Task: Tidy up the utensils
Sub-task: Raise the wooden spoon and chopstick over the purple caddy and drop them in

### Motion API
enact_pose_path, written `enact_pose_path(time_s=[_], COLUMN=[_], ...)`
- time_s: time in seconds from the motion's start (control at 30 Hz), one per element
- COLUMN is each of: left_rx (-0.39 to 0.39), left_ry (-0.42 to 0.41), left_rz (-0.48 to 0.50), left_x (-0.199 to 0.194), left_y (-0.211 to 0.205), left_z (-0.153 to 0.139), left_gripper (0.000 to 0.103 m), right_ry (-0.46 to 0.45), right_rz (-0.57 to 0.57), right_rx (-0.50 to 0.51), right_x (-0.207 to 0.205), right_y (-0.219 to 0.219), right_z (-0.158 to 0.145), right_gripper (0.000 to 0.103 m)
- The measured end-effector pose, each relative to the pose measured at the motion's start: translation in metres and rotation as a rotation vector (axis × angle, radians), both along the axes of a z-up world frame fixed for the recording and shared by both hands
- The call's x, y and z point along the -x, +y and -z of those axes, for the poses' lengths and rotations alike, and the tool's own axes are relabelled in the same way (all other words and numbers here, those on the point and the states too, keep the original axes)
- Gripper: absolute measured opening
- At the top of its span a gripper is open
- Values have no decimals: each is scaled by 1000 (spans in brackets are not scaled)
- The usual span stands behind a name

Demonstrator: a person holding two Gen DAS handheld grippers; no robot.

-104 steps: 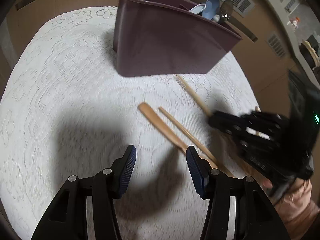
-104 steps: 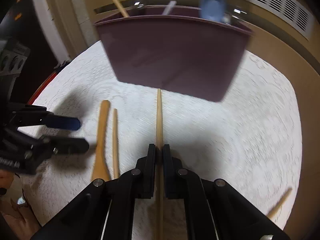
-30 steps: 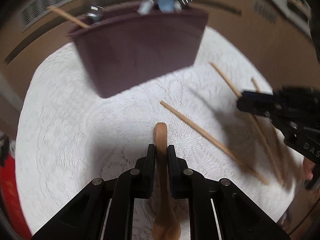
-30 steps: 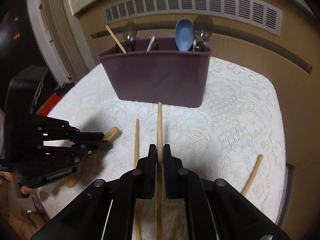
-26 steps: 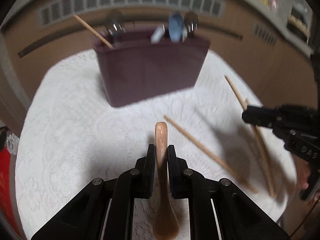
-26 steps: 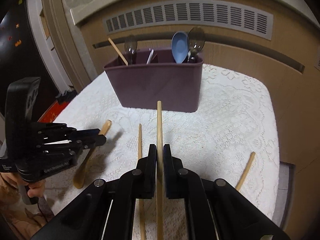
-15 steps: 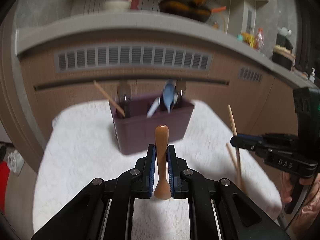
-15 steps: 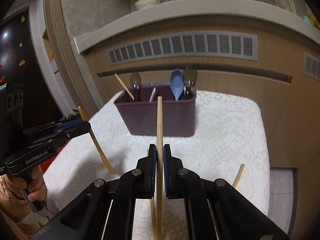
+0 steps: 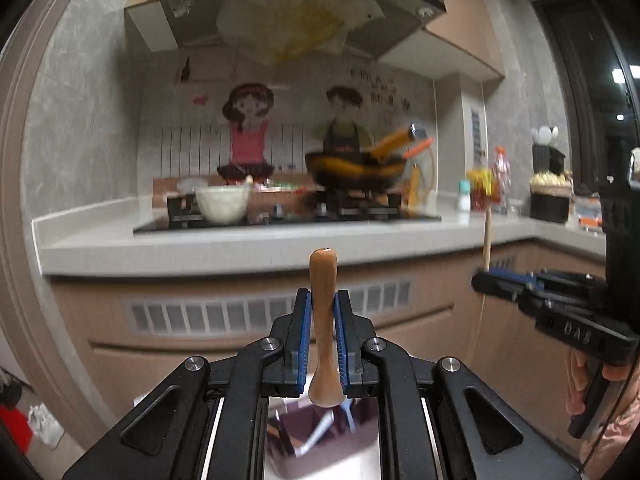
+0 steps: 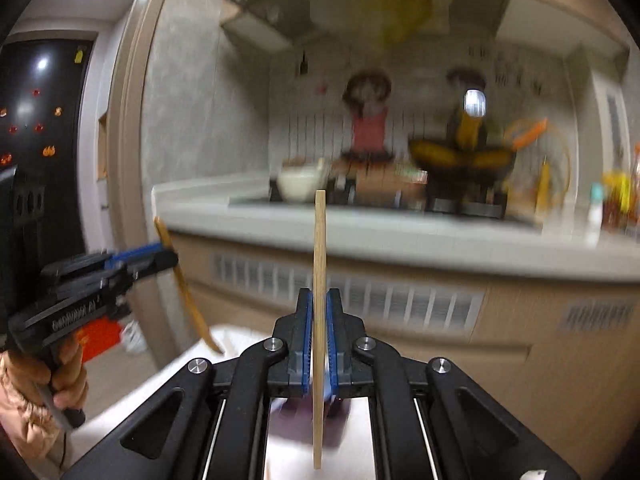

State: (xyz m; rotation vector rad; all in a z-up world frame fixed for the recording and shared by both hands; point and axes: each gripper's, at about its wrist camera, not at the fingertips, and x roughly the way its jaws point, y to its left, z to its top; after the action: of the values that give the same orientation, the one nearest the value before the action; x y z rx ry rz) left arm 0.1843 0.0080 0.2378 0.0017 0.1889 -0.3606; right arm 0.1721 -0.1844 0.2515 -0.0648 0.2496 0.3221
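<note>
My left gripper (image 9: pixel 323 300) is shut on a wooden spoon (image 9: pixel 322 280), which stands upright between the blue pads with its handle end up. Far below, between the gripper's arms, shows part of the purple utensil caddy (image 9: pixel 288 428) with a pale spoon in it. My right gripper (image 10: pixel 319 300) is shut on a thin wooden chopstick (image 10: pixel 319 240), also upright. In the left wrist view the right gripper (image 9: pixel 486 280) hangs at the right with its chopstick (image 9: pixel 487 236). Seen from the right wrist, the left gripper (image 10: pixel 168 256) holds the spoon (image 10: pixel 188 296) at the left. A blurred purple patch of caddy (image 10: pixel 288 412) lies beneath.
A grey kitchen counter (image 9: pixel 240 248) with a stove, a white bowl (image 9: pixel 222 204) and a dark pan (image 9: pixel 356 174) runs across ahead, above cabinets with a vent grille (image 9: pixel 200 314). The white lace tablecloth (image 10: pixel 168 384) lies below. A person's hand (image 10: pixel 60 380) grips the left tool.
Both grippers have risen high above the table and tipped up toward level, each keeping its utensil. The caddy and cloth have dropped to the bottom of both views.
</note>
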Motion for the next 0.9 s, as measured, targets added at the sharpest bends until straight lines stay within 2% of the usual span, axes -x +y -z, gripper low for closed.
enact_pose_path(time_s=[0.13, 0.27, 0.47, 0.7, 0.8, 0.9], left_rx=[17, 21, 5, 8, -6, -13], left_ry=[6, 56, 184, 407, 464, 501], left_rz=[-22, -42, -41, -43, -45, -50], left_x=[-26, -55, -92, -123, -127, -127], left_y=[6, 7, 4, 0, -4, -7], left_z=[-4, 15, 70, 153, 176, 189], left_gripper=[12, 12, 12, 12, 12, 12], right_ry=[-63, -34, 74, 279, 330, 333], right_rz=[22, 28, 34, 40, 49, 67], right_rx=[-15, -33, -37, -38, -24, 4], right_x=[-26, -61, -102, -133, -135, -131], right_y=[6, 13, 26, 31, 30, 29], right_z=[-15, 4, 57, 137, 159, 167], right_gripper=[6, 6, 6, 7, 7, 8])
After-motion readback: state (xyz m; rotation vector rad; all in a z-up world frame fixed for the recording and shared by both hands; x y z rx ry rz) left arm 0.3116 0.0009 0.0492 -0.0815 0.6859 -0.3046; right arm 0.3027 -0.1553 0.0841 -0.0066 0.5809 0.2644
